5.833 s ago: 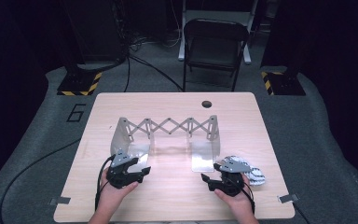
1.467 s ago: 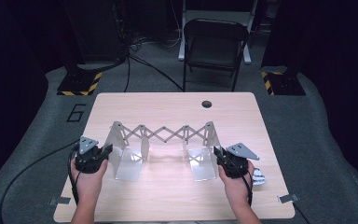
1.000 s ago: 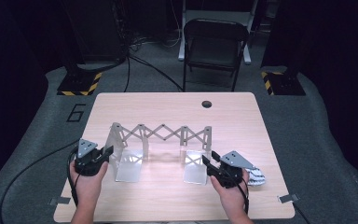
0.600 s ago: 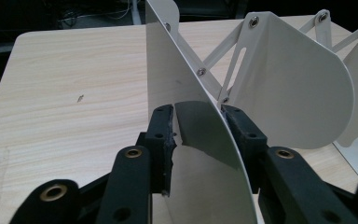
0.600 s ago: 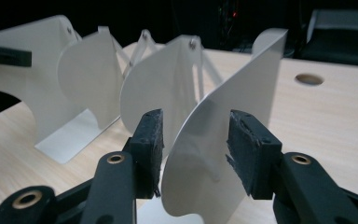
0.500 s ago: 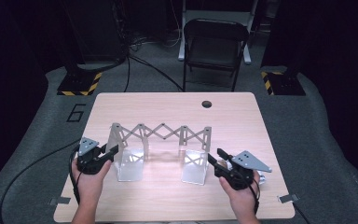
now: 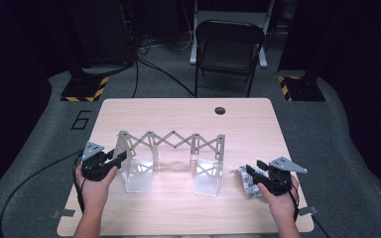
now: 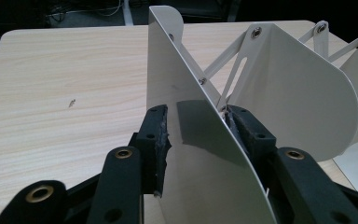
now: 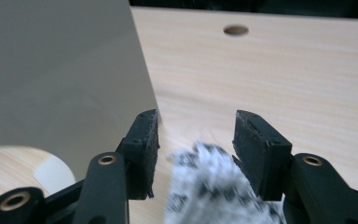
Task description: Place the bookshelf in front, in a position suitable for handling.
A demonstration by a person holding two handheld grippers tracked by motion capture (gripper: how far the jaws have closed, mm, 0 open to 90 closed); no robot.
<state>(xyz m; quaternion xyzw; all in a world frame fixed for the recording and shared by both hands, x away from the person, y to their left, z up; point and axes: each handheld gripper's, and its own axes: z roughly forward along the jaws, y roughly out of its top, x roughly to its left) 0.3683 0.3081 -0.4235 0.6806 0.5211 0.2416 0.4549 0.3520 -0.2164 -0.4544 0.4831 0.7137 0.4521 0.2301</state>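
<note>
Left tongs are straddling the rack's end plate, jaws just opened, not pressing; right tongs, also opening and empty, are hovering over the patterned cloth; descend squarely before pinching.

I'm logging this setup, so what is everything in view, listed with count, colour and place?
Expandable white metal rack with scissor-link bars and two upright end plates: one, white, standing mid-table.
Black-and-white patterned cloth: one, lying on the table right of the rack, under the right gripper's jaws.
Light wooden table: one, pale wood, with a round dark hole near its far edge.
Black folding chair: one, on the floor beyond the table.
Yellow-and-black striped bases: two, on the floor at far left and far right.
Left gripper: black, jaws open astride the rack's left end plate, having just been opening.
Right gripper: black, jaws open over the cloth, having just been opening.
</note>
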